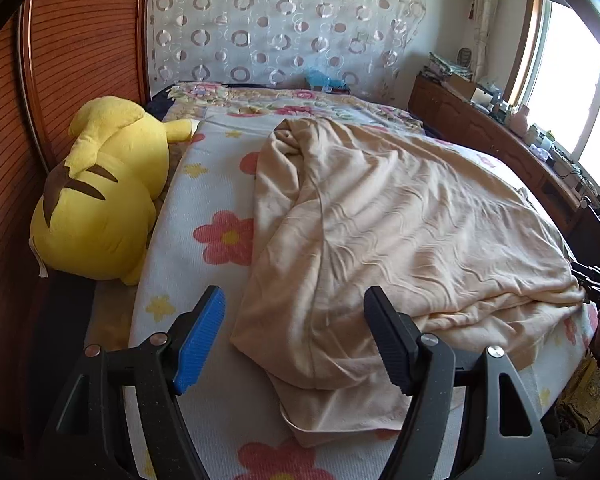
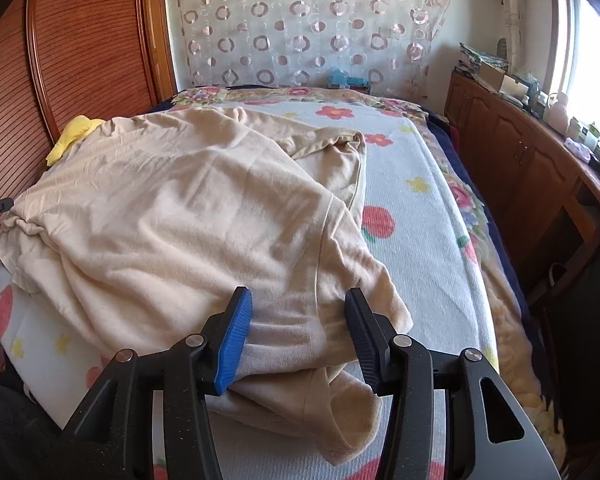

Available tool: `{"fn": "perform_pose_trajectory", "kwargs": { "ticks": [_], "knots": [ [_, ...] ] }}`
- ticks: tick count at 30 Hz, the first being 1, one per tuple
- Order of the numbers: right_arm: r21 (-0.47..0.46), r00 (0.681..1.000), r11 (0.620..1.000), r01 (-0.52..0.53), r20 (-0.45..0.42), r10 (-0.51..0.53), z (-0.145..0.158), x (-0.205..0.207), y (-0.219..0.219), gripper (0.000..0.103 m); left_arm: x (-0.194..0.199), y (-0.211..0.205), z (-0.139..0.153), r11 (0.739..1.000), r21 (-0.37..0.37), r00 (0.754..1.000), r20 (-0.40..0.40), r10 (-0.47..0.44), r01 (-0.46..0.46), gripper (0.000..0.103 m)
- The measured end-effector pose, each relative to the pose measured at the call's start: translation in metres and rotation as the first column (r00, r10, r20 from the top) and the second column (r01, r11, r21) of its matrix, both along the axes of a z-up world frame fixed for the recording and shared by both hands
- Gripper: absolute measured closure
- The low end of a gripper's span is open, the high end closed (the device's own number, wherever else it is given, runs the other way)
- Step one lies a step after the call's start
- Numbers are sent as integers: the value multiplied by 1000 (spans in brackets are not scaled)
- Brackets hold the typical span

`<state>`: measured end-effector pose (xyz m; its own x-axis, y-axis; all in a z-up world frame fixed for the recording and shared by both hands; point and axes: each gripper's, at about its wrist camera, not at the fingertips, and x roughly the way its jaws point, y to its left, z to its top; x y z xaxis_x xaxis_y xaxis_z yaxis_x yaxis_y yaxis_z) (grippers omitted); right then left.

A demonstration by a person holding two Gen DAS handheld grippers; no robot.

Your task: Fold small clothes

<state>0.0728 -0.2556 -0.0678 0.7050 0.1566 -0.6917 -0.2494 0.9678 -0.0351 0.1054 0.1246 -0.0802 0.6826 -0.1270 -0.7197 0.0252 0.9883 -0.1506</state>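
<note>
Bare floral bedspread [image 2: 416,232] runs open along the beige garment's [image 1: 380,232] right side; on the left, a yellow plush [image 1: 96,200] hugs the wooden headboard [image 1: 72,60], blocking that edge.

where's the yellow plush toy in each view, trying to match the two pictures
Left wrist: the yellow plush toy lies large at the left edge, beside the beige garment, against the wooden slatted panel.
Right wrist: only a small yellow bit peeks out at upper left, behind the garment.
Shared landmark: the circle-patterned curtain behind the bed.
</note>
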Motion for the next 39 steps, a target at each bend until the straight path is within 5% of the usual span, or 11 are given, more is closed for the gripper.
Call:
{"fn": "perform_pose_trajectory", "kwargs": {
  "ticks": [21, 24, 26, 28, 39],
  "knots": [
    [-16, 999, 1000, -1, 51, 1, -3, -7, -3, 45, 13, -4, -20, 1000, -2, 999, -53, 0, 0, 30],
    [-16, 999, 1000, -1, 51, 2, -3, -7, -3, 45, 13, -6, -20, 999, -22, 998, -48, -34, 33, 48],
    [-15, 999, 1000, -2, 51, 2, -3, -7, -3, 44, 14, -9, -19, 995, -60, 995, -46, -83, 80, 77],
    [-13, 999, 1000, -3, 50, 4, -3, -7, -3, 44, 15, -14, -16, 992, -70, 993, -42, -111, 108, 87],
    [46, 996, 999, -20, 85, 16, 30, 2, -17, 45, 30, -94, 66, 957, -47, 947, 168, -275, 286, 91]
  ]
}}
